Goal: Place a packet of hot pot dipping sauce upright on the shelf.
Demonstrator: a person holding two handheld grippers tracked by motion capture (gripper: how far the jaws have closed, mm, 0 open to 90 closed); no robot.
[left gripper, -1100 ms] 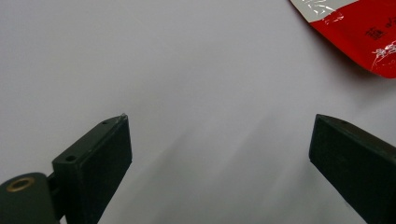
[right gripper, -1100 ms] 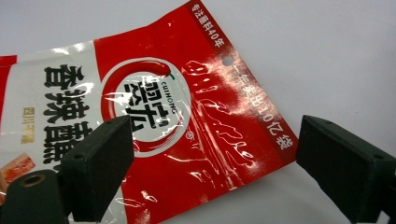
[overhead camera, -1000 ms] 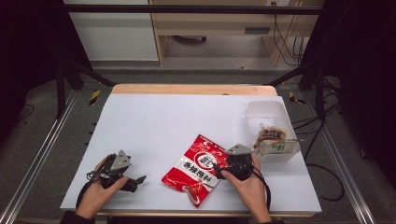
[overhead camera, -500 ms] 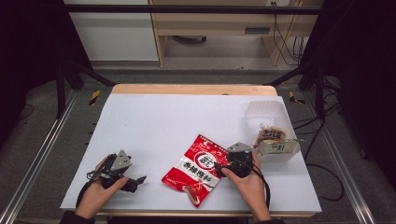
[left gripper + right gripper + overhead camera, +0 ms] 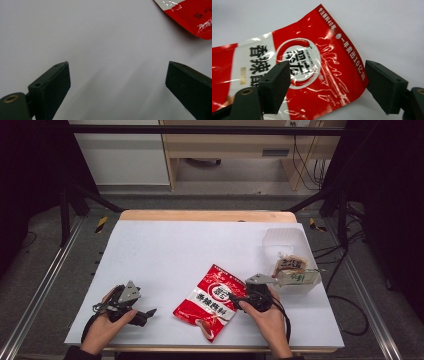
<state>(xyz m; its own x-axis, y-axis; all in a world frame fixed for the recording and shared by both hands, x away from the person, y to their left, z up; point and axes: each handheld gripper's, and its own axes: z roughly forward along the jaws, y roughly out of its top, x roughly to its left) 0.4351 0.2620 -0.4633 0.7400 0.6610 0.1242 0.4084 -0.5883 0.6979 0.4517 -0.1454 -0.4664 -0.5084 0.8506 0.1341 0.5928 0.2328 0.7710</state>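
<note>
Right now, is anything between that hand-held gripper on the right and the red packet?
No. The right hand-held gripper already straddles the red seasoning packet, its jaws just closing in on either side with nothing else between them.

The red bag (image 5: pixel 312 65) has white writing on it. In the right gripper view, a round red and white sign in the middle of the bag has the letters "CHIHONG" curved along its rim, with big Chinese signs inside the ring. To the left, on a white band, stand large dark Chinese signs. Along the far right edge runs a line of small white Chinese signs with the numbers "40" and "10" in it. The packets in the clear tub (image 5: pixel 300 290) on the right have labels too small to read.
</note>
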